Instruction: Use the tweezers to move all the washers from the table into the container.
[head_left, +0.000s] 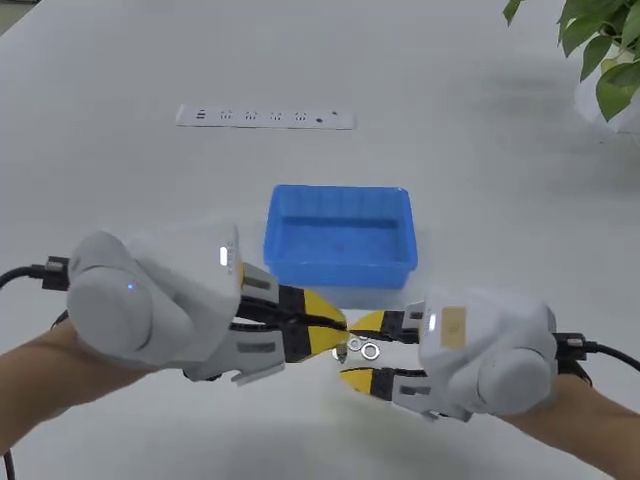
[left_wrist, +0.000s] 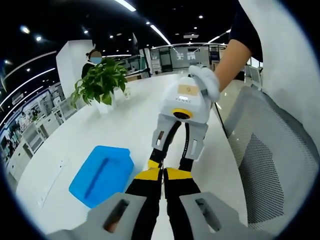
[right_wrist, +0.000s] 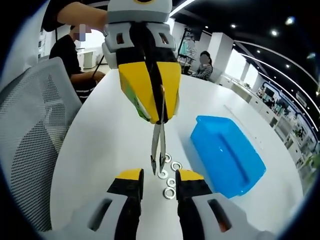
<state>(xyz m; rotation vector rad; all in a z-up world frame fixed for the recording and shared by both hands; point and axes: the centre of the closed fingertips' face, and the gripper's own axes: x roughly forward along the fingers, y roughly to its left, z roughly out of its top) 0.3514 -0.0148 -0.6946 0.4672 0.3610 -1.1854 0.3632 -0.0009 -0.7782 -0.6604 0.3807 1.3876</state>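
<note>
Right gripper view: my left gripper (right_wrist: 149, 114) is clamped on the tweezers (right_wrist: 158, 142), whose tips hang slightly apart over the washers (right_wrist: 171, 182) lying on the table (right_wrist: 100, 150) beside the container (right_wrist: 227, 155). My right gripper (right_wrist: 160, 176) gapes wide around them. It's the picking step, I reckon: next I must pinch the tips on one washer.

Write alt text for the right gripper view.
The left hand-held gripper holds tweezers, tips down at several washers on a white table. A blue container sits beside them; the right hand-held gripper is open below.
</note>
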